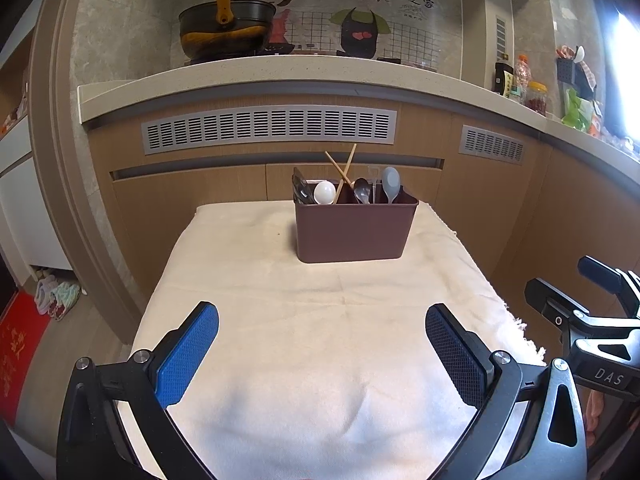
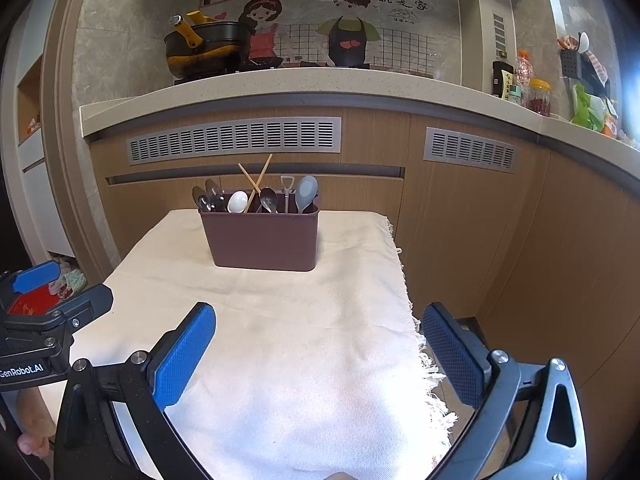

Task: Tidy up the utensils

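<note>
A brown utensil holder (image 1: 354, 230) (image 2: 262, 240) stands at the far end of a small table covered by a cream cloth (image 1: 304, 320) (image 2: 280, 340). In it stand crossed wooden chopsticks (image 1: 345, 170) (image 2: 256, 178), a white spoon (image 1: 324, 192) (image 2: 237, 202), a metal spoon (image 1: 362, 191) (image 2: 268, 199), a grey spoon (image 1: 390, 183) (image 2: 307, 192) and dark utensils (image 2: 208, 198) at its left end. My left gripper (image 1: 322, 354) hangs open over the near cloth, empty. My right gripper (image 2: 318, 354) is open and empty above the cloth's fringed right edge.
Behind the table runs a wooden cabinet front with vent grilles (image 1: 270, 128) under a stone counter (image 1: 280, 74). A black pot (image 1: 226, 28) sits on the stove; jars and bags (image 1: 536, 96) crowd the counter's right. Slippers and a red mat (image 1: 24, 356) lie on the floor at left.
</note>
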